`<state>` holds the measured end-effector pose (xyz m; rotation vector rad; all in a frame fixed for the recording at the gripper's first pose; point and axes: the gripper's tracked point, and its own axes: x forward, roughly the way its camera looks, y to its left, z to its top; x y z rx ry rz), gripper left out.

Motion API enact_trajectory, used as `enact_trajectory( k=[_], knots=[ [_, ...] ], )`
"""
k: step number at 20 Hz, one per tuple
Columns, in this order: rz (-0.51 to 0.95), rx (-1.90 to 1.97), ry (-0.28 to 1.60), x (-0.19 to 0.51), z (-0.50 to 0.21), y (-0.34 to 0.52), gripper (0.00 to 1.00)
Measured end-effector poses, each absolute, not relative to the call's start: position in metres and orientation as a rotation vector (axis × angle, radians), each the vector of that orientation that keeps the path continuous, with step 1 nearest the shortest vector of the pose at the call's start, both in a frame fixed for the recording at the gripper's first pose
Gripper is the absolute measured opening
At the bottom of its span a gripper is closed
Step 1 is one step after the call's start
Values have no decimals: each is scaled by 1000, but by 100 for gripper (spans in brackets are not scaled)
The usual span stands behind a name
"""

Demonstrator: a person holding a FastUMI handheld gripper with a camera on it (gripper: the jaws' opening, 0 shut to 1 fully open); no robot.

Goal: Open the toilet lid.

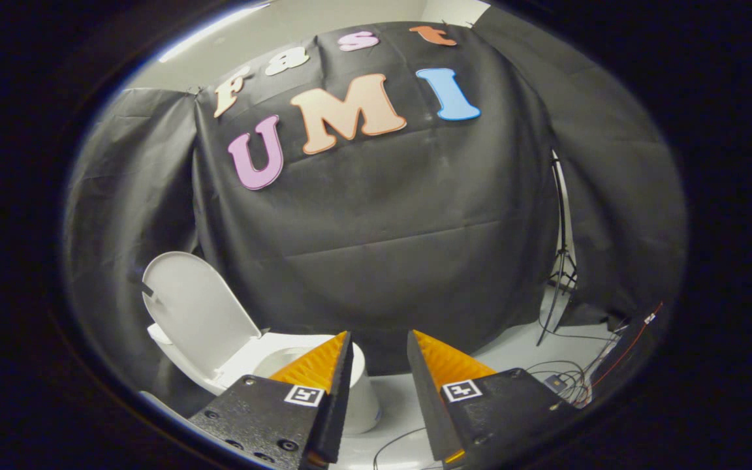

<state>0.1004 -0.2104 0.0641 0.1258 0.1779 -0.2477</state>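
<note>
White lid (196,313) raised; gripper (379,349) open, empty.

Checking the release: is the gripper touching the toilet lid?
Apart. In the gripper view the gripper is open and empty; the raised toilet lid stands off beyond the left finger.

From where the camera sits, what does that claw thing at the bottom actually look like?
The claw is two wedge-shaped fingers that taper to points, with ribbed, ridged inner pads. Each sits on a dark, speckled block fastened with small screws. Each block carries a square black-and-white marker tag. The fingers stand apart with nothing between them.
</note>
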Motion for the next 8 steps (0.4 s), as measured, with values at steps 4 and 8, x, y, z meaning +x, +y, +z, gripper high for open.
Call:
enact_trajectory(
  k=[4,8],
  knots=[
    [-305,104,195,84,55,-232,52],
    [-338,73,188,74,63,-249,52]
  ],
)
